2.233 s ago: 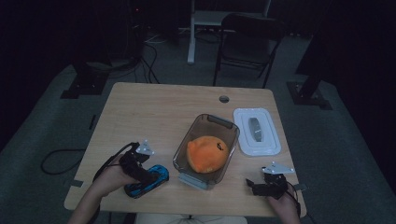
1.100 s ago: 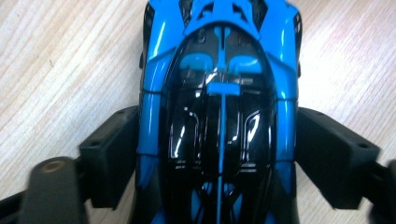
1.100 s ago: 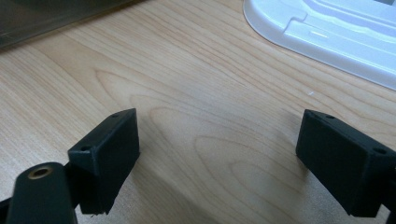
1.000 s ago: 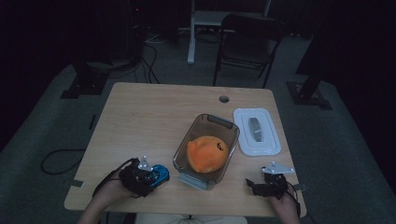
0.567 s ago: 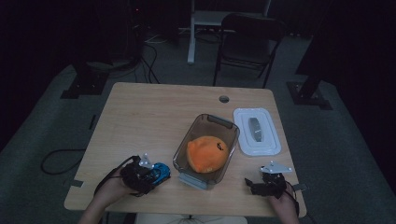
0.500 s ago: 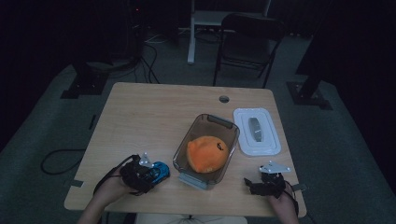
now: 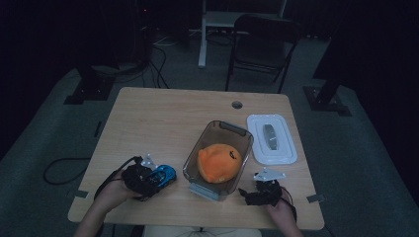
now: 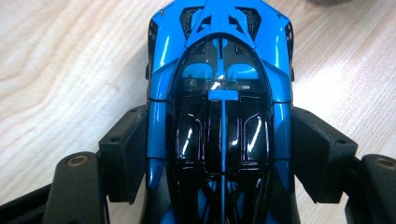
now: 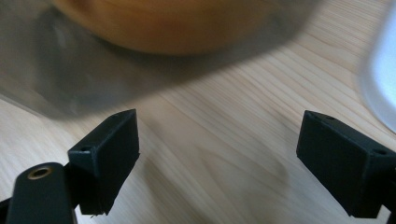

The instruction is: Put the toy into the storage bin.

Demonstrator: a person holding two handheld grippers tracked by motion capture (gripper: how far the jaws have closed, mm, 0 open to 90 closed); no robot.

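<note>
On the light wooden desk (image 7: 163,118), a clear rectangular plastic container (image 7: 218,153) stood right of centre, toward the near edge, and a soft orange plush toy (image 7: 220,162) lay inside it. A white rectangular plastic lid (image 7: 271,139) lay flat just right of the container, apart from it. A small blue and black toy car (image 8: 219,112) sat left of the container, near the front edge, between the jaws of the left tongs (image 8: 217,154), whose pads pressed its sides. The right tongs (image 7: 247,193) hung at the container's near right corner, in front of the lid, with bare desk between the jaws. Behind the desk, a dark folding chair (image 7: 262,39) stood on the floor.
</note>
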